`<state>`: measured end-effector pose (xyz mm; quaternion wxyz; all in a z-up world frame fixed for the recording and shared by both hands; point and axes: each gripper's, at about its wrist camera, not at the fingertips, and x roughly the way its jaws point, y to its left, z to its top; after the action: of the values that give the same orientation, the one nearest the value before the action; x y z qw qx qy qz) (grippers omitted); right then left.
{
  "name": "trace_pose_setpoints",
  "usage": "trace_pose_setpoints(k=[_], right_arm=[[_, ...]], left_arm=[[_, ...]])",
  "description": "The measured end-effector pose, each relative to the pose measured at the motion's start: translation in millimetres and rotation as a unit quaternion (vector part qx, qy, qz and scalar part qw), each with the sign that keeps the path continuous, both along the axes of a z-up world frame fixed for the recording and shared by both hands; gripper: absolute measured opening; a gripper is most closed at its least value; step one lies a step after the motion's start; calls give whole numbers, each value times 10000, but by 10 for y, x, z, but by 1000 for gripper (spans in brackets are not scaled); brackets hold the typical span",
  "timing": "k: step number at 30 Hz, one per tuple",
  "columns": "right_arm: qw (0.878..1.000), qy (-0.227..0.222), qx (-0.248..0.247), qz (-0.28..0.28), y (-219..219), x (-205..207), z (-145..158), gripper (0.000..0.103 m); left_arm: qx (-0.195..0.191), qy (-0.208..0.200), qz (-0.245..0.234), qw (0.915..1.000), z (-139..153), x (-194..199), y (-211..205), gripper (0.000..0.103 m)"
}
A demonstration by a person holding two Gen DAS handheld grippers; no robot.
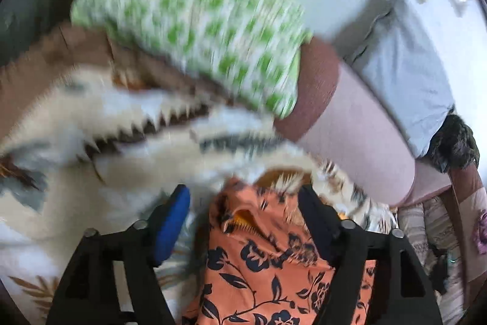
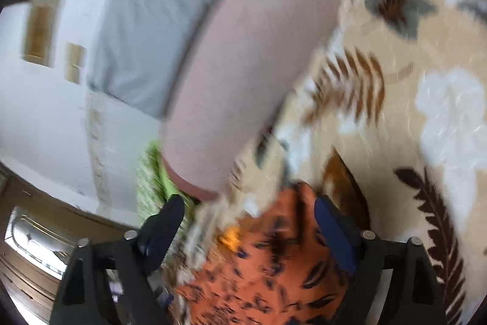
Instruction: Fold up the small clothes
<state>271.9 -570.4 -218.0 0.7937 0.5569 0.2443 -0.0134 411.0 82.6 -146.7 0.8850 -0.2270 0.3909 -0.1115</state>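
An orange garment with dark blue flowers (image 1: 268,258) lies on a cream leaf-patterned blanket (image 1: 61,203). In the left wrist view it lies between the fingers of my left gripper (image 1: 245,197), whose jaws stand wide apart. In the right wrist view the same orange garment (image 2: 274,264) lies bunched between the fingers of my right gripper (image 2: 248,209), also wide apart. Both views are blurred by motion.
A green and white patterned pillow (image 1: 201,29) lies beyond the blanket. A pink bolster (image 1: 359,142) lies to the right, with a pale blue pillow (image 1: 404,72) behind it. The bolster (image 2: 252,57) fills the middle of the right wrist view. A white wall stands behind.
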Motion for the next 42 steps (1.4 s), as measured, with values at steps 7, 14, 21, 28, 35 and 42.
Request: trace_pose_setpoints(k=[7, 14, 21, 28, 35, 42], right_arm=[[9736, 896, -1463, 1505, 802, 5, 332, 55], [9002, 1672, -2574, 3089, 2312, 396, -184, 26], [8835, 1951, -3337, 2645, 2572, 1354, -418, 25], [9274, 1352, -2874, 1977, 2340, 1811, 30, 25], [8855, 1132, -2910, 3442, 3277, 1622, 75, 26], [8548, 1689, -3016, 3871, 3832, 2003, -454, 26]], left_arm=[[609, 528, -32, 9967, -106, -628, -148, 80], [591, 1037, -261, 9925, -776, -1155, -497, 80], [1373, 865, -434, 9858, -989, -945, -639, 80], [1677, 853, -729, 9794, -1011, -874, -758, 92], [2088, 989, -1096, 9668, -1108, -957, -890, 103], [2022, 1105, -1231, 9653, -1096, -966, -869, 103]])
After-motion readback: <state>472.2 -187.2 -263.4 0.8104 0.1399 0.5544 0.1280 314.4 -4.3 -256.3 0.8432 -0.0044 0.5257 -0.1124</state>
